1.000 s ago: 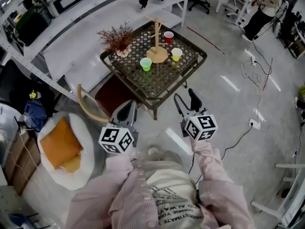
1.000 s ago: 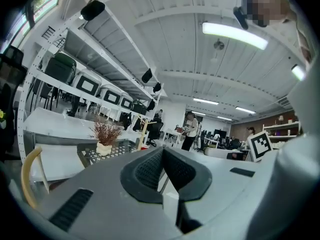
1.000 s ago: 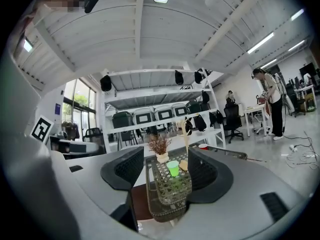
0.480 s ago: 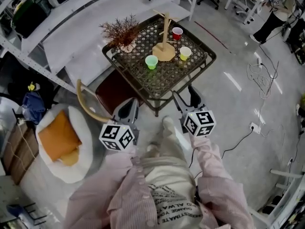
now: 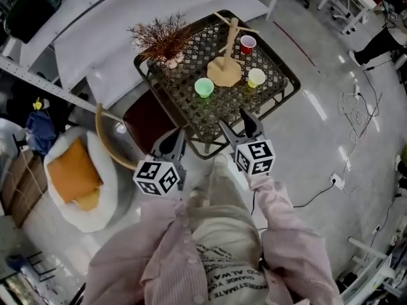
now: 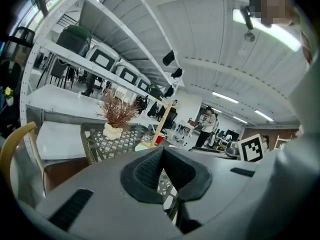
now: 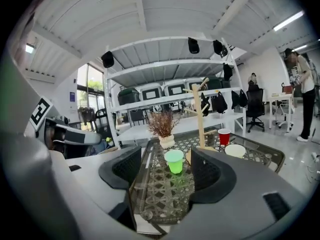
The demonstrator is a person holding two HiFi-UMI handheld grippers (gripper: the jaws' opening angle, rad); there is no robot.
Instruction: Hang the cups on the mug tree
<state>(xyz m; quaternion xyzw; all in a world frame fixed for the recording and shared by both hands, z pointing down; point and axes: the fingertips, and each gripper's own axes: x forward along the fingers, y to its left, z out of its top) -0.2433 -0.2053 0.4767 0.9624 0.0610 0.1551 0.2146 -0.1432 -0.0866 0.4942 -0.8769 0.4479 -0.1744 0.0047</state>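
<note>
Bottom centre, head view: pink sleeves (image 5: 280,234), each leading to a gripper.
- Left gripper (image 5: 175,138): jaws pressed together, nothing between them. In its own view the tips (image 6: 161,154) meet in a closed seam.
- Right gripper (image 5: 234,122): jaws apart and just been opening. They are empty, and only the far tabletop shows through the gap (image 7: 165,184).

Both grippers sit short of the near edge of the metal lattice table (image 5: 191,110), touching nothing.

Left of frame:
- A wooden chair (image 5: 105,138) with a dark red seat is tucked against the table.
- Beside it, a round white cushion (image 5: 102,170) holds an orange pad (image 5: 71,173).

On the table, centre to upper centre, all cups stand upright, mouths up, none hung:
- Green cup (image 5: 204,87), nearest.
- Cream cup (image 5: 256,77), to its right.
- Red cup (image 5: 248,44), farthest, with a white inside.
- Wooden mug tree (image 5: 224,72), between them, with bare pegs.
- Pale pot (image 5: 170,60), upper left of the tabletop, holding dry brown twigs.

Hard to see:
- The table's near legs are hidden behind the grippers.
- In the left gripper view the cups are mostly masked by the jaws, with only a sliver of red cup visible.
</note>
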